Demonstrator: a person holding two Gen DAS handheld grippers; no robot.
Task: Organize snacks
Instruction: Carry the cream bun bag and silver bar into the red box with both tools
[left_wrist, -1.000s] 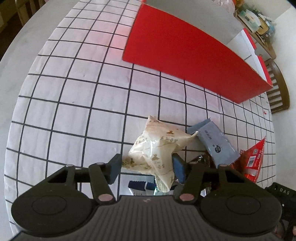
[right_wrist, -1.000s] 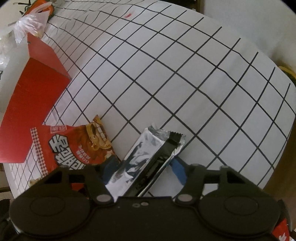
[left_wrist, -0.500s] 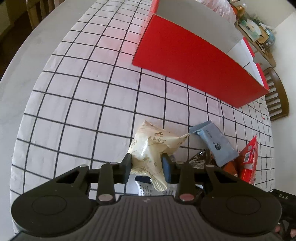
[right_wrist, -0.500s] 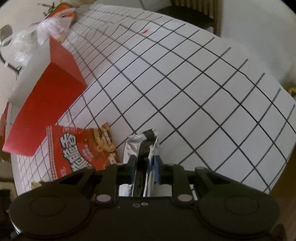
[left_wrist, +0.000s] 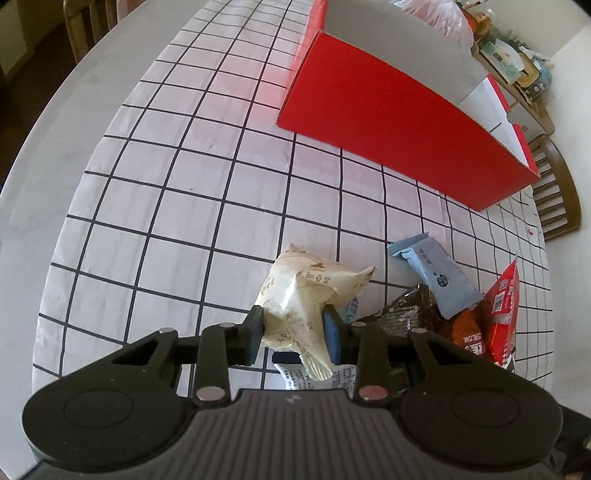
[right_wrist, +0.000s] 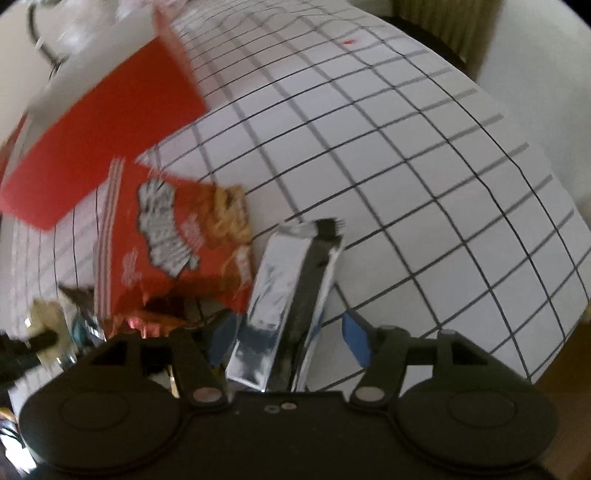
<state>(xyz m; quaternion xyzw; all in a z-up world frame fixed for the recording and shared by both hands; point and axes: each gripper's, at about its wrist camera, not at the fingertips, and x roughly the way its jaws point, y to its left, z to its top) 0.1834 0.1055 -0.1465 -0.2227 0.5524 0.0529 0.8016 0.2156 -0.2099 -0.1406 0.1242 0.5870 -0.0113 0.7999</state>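
Since a second ago the left gripper (left_wrist: 293, 334) has clamped the cream packet (left_wrist: 303, 295), the right gripper (right_wrist: 286, 336) is reopening around the silver bar (right_wrist: 284, 291), and the red box (left_wrist: 399, 136) at one o'clock awaits every snack.

Both grippers angled steeply down, one clamped, one letting go.

The left gripper (left_wrist: 293, 330) points down over the table with its two fingers (left_wrist: 252, 334) drawn in and pressing from 9 and 3 o'clock on the pinched waist of a cream snack packet (left_wrist: 306, 295), which stands out toward 12 o'clock. The right gripper (right_wrist: 290, 334) also tips steeply down; its jaws are opening, with a silver-and-black wrapper (right_wrist: 286, 295) between them, close to the 9 o'clock finger and clear of the blue pad (right_wrist: 356, 341) at 3 o'clock. That view is motion-blurred.
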